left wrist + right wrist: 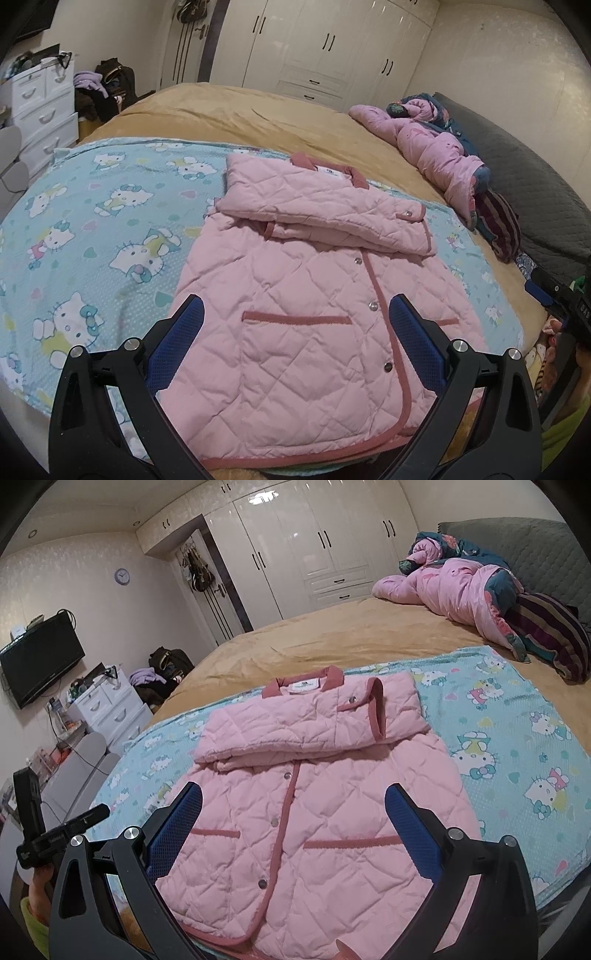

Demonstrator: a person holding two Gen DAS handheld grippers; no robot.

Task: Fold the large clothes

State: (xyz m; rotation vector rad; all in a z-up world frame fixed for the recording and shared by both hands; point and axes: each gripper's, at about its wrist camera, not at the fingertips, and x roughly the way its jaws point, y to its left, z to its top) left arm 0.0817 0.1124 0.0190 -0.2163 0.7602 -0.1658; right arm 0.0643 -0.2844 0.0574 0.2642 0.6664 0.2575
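A pink quilted jacket (306, 325) with dark pink trim lies front up on a light blue cartoon-cat blanket (92, 229) on the bed. Both sleeves are folded across its chest. It also shows in the right wrist view (314, 812). My left gripper (295, 317) is open and empty, hovering over the jacket's lower half, its blue pads (177, 343) apart on either side. My right gripper (293, 805) is open and empty over the same lower half. The blanket also shows in the right wrist view (517, 757).
A tan bedspread (258, 114) covers the bed. A heap of pink and dark clothes (436, 147) lies at the far right by a grey headboard (535, 192). White drawers (40, 114) stand left of the bed. White wardrobes (314, 542) line the back wall.
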